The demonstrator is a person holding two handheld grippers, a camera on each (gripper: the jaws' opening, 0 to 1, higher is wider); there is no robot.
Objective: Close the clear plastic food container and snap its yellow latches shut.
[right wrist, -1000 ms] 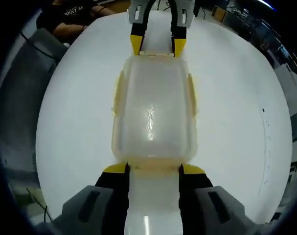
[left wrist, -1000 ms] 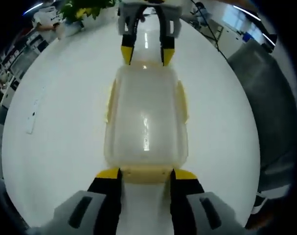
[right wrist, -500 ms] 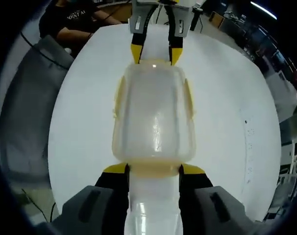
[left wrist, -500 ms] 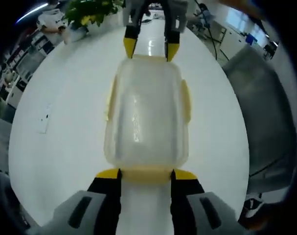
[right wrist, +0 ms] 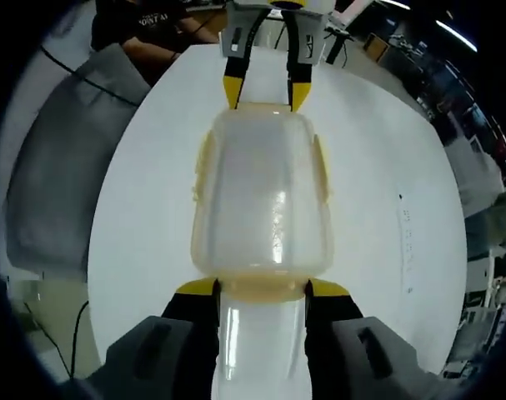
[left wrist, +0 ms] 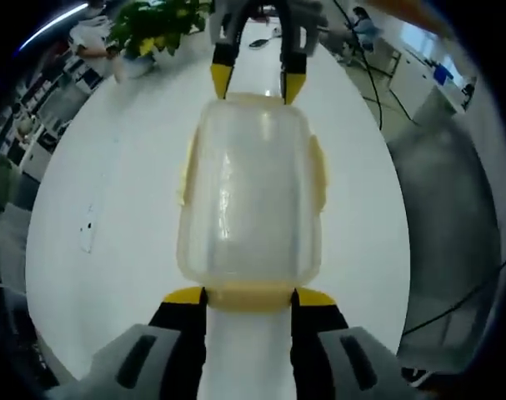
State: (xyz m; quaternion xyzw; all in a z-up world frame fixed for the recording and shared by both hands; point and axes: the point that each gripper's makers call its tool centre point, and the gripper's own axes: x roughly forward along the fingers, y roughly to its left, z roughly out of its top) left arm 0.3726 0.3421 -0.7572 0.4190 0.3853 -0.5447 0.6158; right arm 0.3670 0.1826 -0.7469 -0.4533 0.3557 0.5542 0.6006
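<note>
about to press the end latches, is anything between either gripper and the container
Nothing visible. The left gripper is at one end latch of the container, and the right gripper is at the opposite end, with only bare white table around them.

An open-plan office or lab: a large white counter [left wrist: 111, 208], a potted plant [left wrist: 157, 21] at the upper left, and desks with equipment [right wrist: 478, 125] along the right edge.

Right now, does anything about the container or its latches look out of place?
Nothing stands out. The container sits level and closed on the white table, a gripper at each short end. Its side latches look symmetrical; nothing spilled or cracked.
</note>
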